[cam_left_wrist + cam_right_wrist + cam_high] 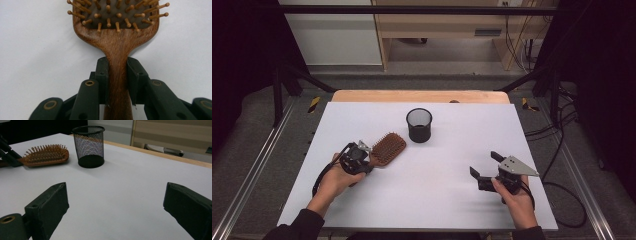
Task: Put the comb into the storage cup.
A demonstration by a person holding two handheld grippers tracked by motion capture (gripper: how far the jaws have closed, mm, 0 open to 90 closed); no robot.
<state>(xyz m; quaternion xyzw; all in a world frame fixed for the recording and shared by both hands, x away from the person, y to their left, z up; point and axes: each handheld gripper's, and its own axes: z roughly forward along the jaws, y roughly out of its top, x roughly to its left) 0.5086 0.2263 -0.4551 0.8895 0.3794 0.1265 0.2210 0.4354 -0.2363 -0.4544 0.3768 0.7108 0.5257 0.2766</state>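
Observation:
A wooden paddle hairbrush [388,148] lies bristles up on the white table [427,195], left of centre. My left gripper [371,162] is shut on its handle; in the left gripper view the two black pads [103,75] press both sides of the handle just below the brush head [117,37]. My right gripper [484,163] hovers low at the right front, open, with nothing between its jaws [115,200]. Its view takes in the hairbrush [46,155] and part of the left gripper [7,152] at far left.
A black mesh pen cup [419,125] stands upright near the table's middle back, just right of the brush head; it is also in the right gripper view [88,146]. A wooden edge [419,96] borders the table's far side. Cables trail off to the right.

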